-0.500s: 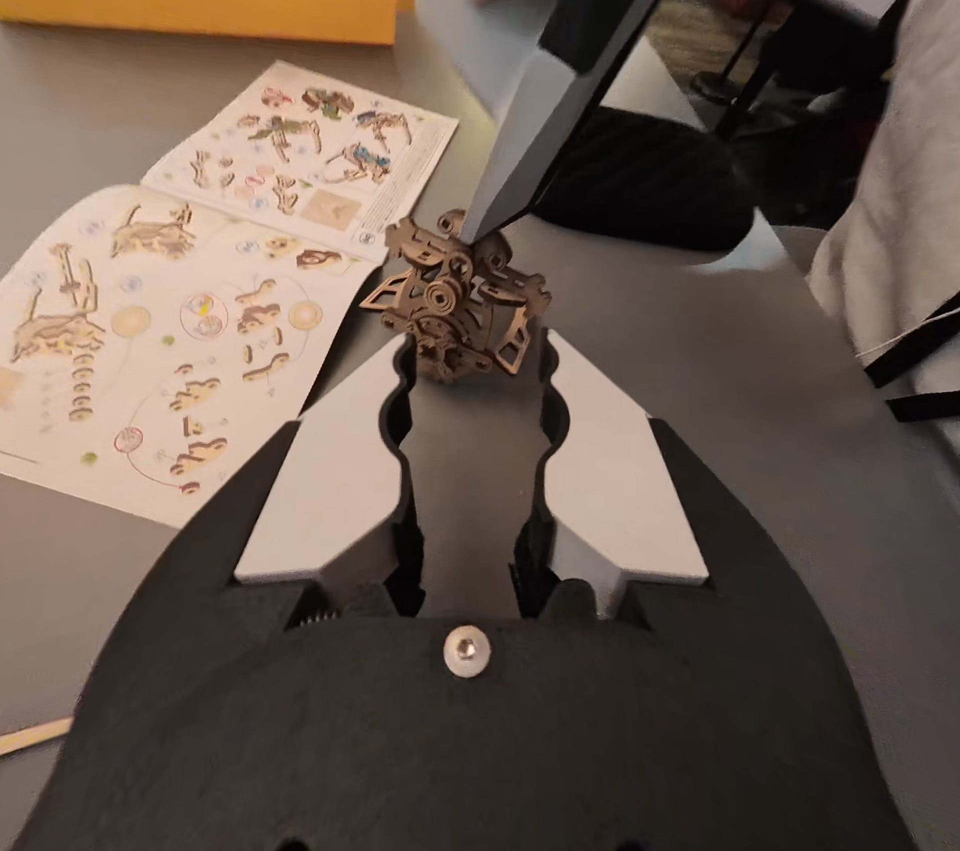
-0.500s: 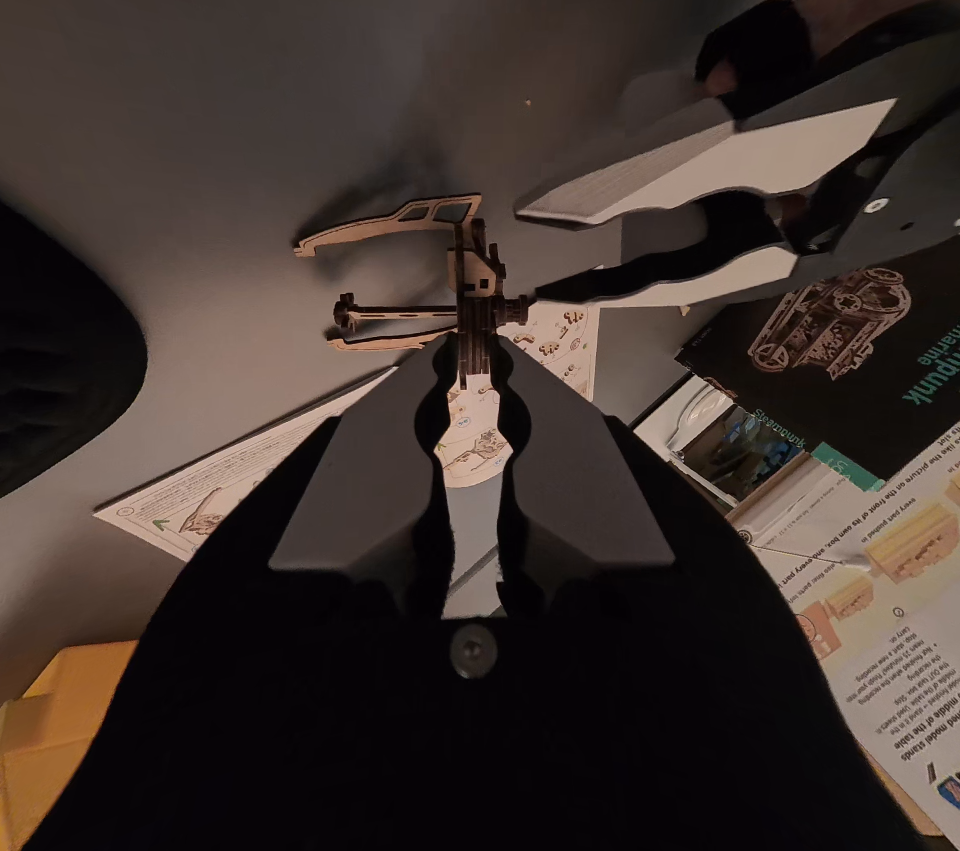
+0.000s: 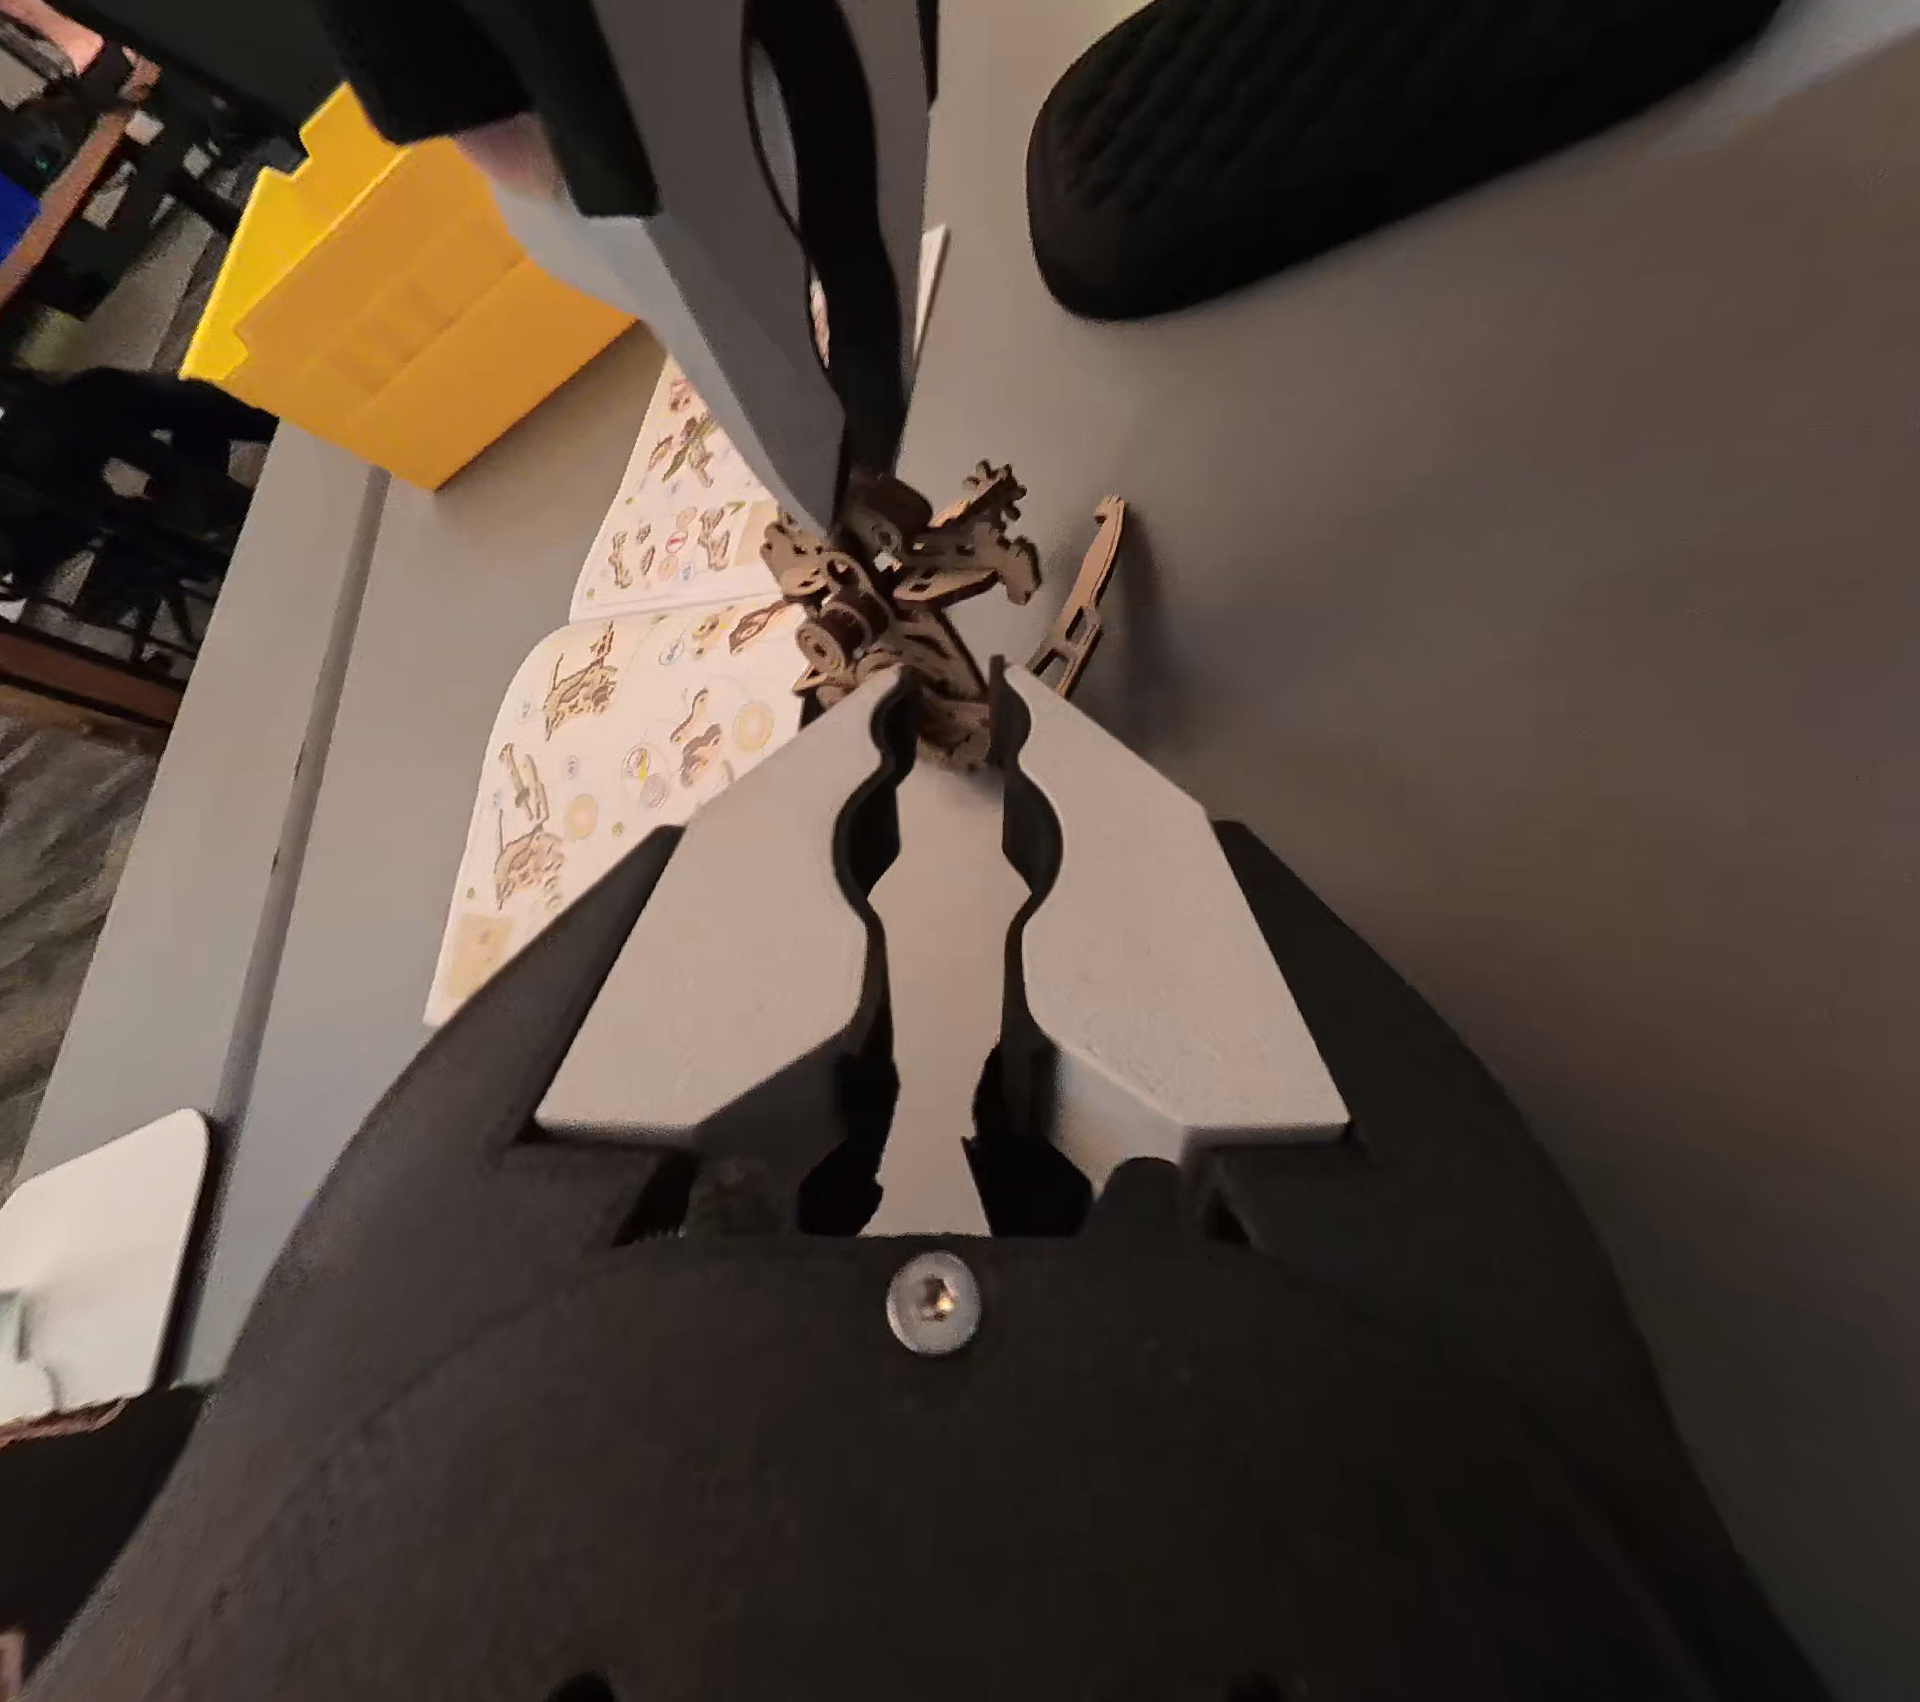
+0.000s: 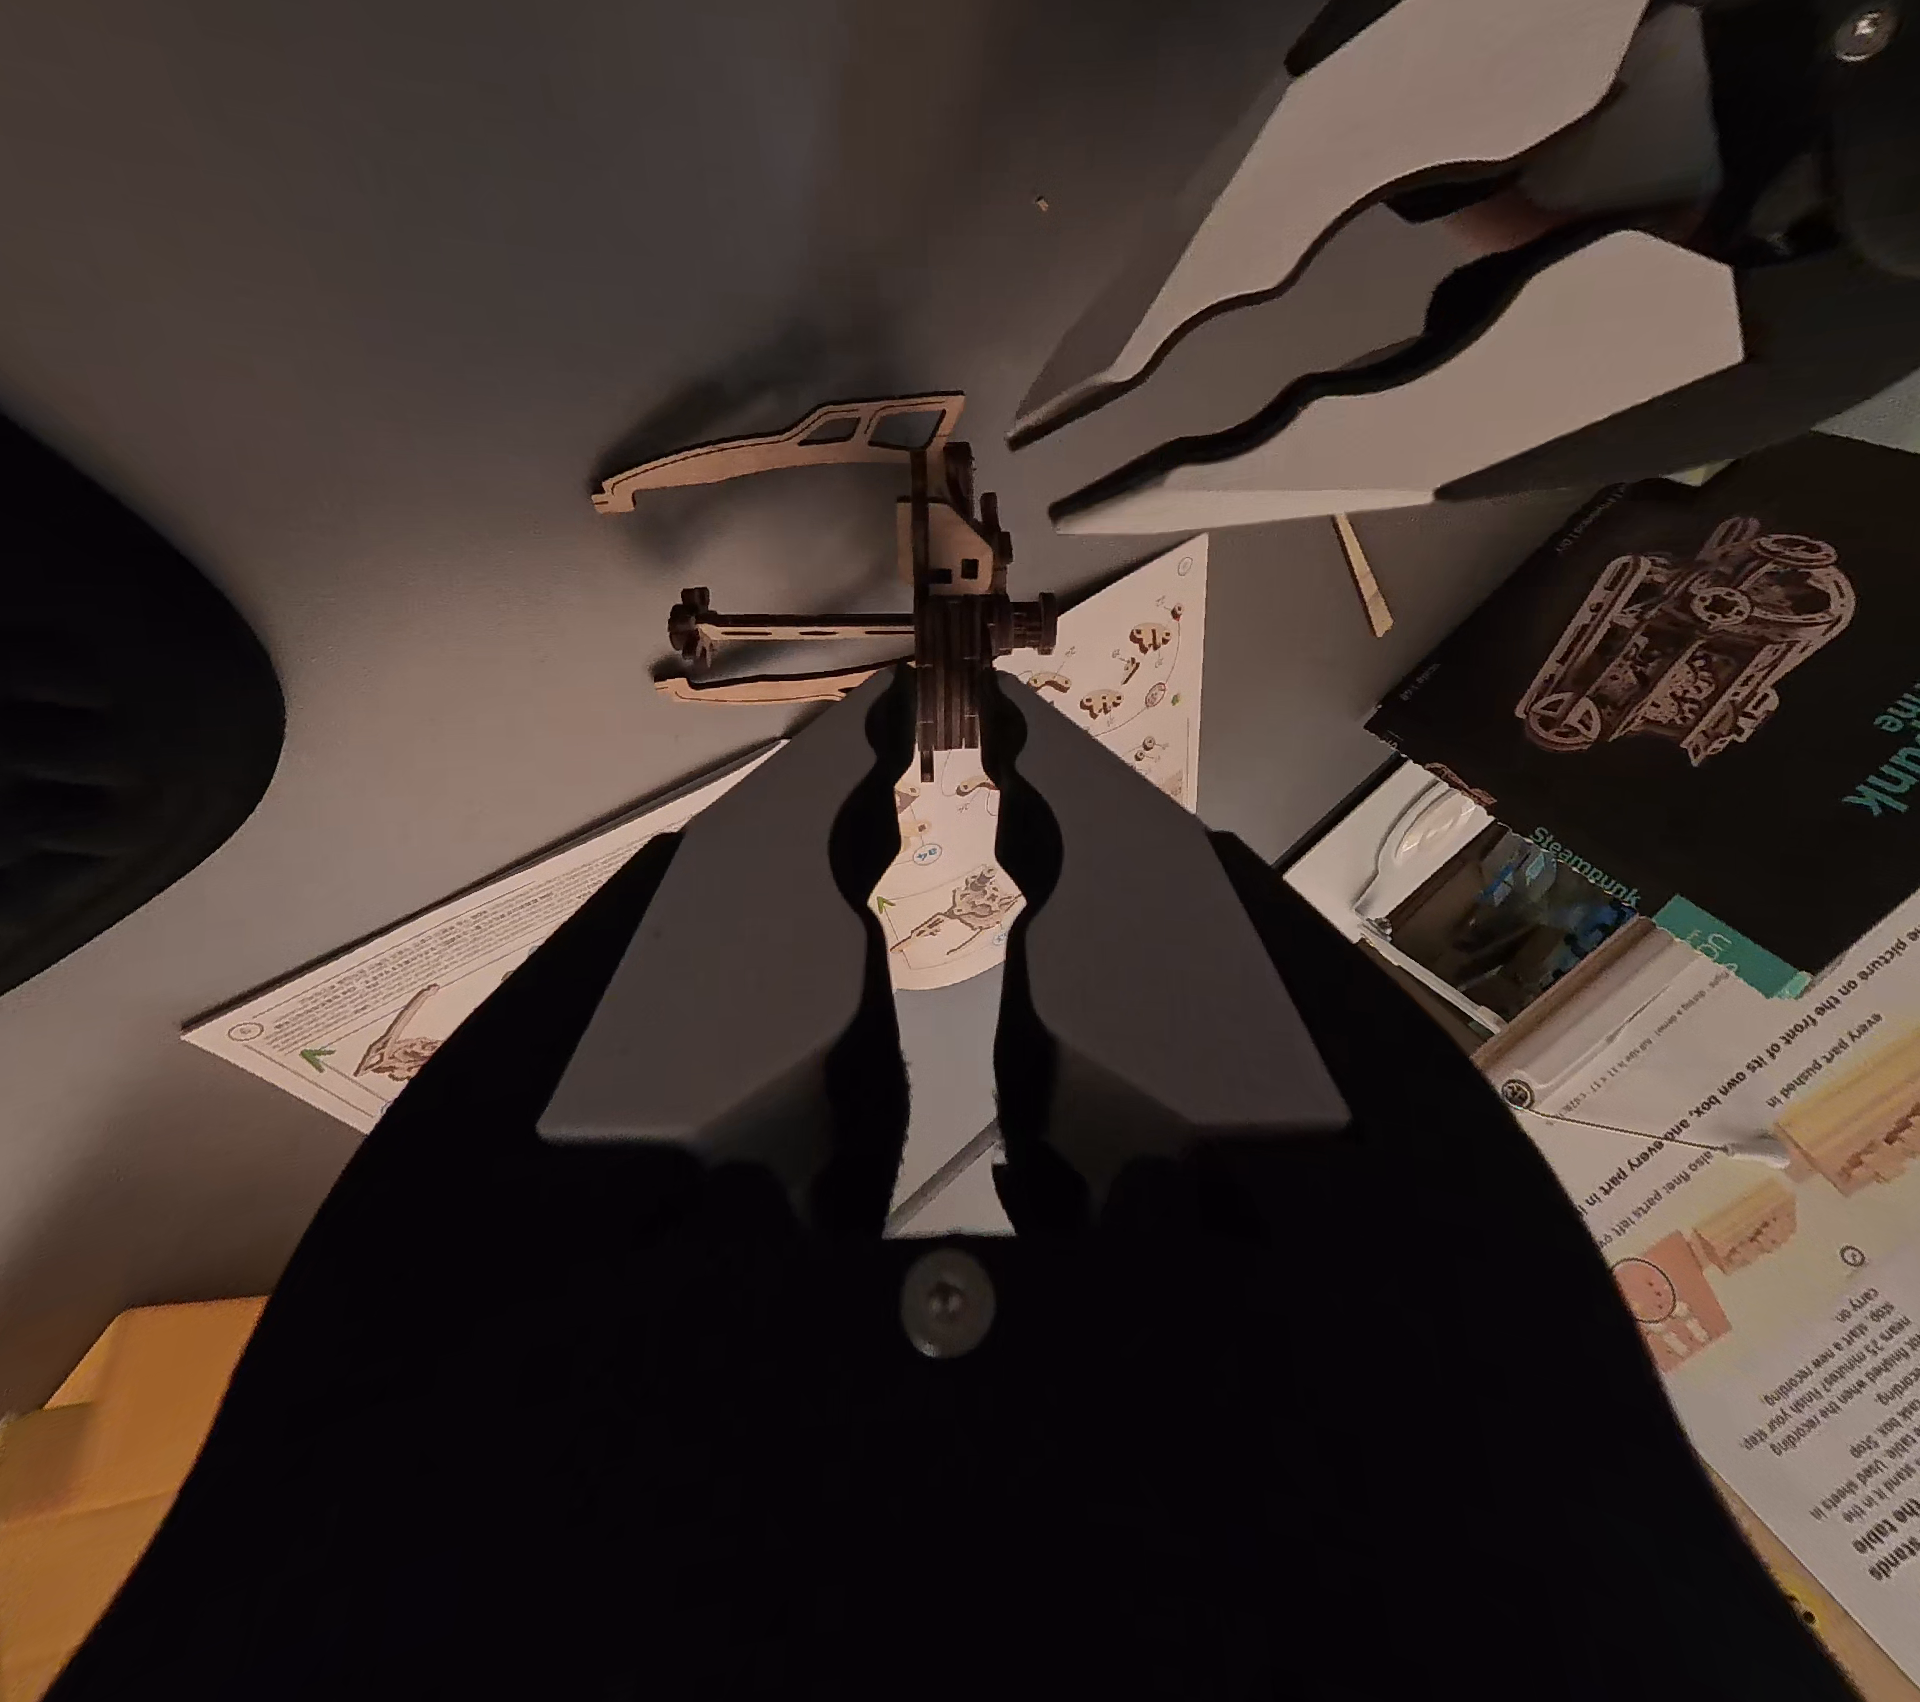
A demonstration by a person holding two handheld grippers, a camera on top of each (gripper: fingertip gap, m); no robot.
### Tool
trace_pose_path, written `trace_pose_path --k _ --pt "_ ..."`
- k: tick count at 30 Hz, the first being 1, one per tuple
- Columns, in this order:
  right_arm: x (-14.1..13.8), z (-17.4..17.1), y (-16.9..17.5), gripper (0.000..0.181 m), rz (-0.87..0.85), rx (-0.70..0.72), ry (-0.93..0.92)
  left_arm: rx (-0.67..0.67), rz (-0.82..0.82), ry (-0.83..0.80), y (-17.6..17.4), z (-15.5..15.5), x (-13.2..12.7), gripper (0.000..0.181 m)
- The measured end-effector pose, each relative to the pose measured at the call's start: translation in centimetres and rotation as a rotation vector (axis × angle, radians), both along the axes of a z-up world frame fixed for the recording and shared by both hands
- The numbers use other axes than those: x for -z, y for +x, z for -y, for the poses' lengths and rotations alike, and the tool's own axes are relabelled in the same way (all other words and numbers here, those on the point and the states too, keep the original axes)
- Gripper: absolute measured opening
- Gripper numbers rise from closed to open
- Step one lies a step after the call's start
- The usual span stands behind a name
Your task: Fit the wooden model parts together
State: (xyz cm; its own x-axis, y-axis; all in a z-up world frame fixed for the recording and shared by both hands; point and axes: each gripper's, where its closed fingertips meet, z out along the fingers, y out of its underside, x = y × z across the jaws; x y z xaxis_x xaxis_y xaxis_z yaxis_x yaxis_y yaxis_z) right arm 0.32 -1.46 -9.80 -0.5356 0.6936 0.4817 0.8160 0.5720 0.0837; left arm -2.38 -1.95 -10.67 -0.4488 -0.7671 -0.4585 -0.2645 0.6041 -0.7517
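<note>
A: The right hand-held gripper [image 4: 943, 681] is clenched on the small brown laser-cut wooden model [image 4: 951, 572], pinching its stacked middle plates and holding it up off the grey desk [image 3: 1455, 717].

B: And the left hand-held gripper [image 3: 943, 696]?

A: Its fingers are narrowly apart around the model's near end. I cannot tell if they bite or only flank it.

B: What worries you?

A: Twist, I think. If both pull along different lines, the thin spokes and the long axle could snap or pop out of their slots. A small pinch on the plates could also let the model swivel.

B: And the next piece?

A: The flat curved pale wooden part [image 3: 1086, 603] lies on the desk just right of the model, apart from it. A careless sweep could knock it away.

B: Room to move?

A: In the left wrist view, there is bare desk to the right and near. The black ribbed padded rest [image 3: 1403, 52] sits far right. To the left lies the printed instruction sheet [image 3: 623, 717], then the yellow plastic box [image 3: 395, 322] and the desk's edge, where a dropped piece would be lost.
</note>
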Motion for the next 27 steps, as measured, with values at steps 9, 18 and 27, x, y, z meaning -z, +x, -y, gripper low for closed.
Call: trace_pose_path --k 9,18,27 --pt "0.0 -0.3 -0.1 0.011 0.024 -0.006 0.02 -0.035 0.007 -0.121 0.5 0.0 -0.5 0.006" --pt "0.0 -0.7 -0.4 0.011 0.026 -0.002 0.033 -0.068 -0.111 -0.462 0.3 -1.3 0.1 0.012" --pt "0.1 -0.7 -0.3 0.011 -0.008 -0.031 0.066 -0.02 -0.147 -0.592 0.9 -2.8 -0.3 0.035"
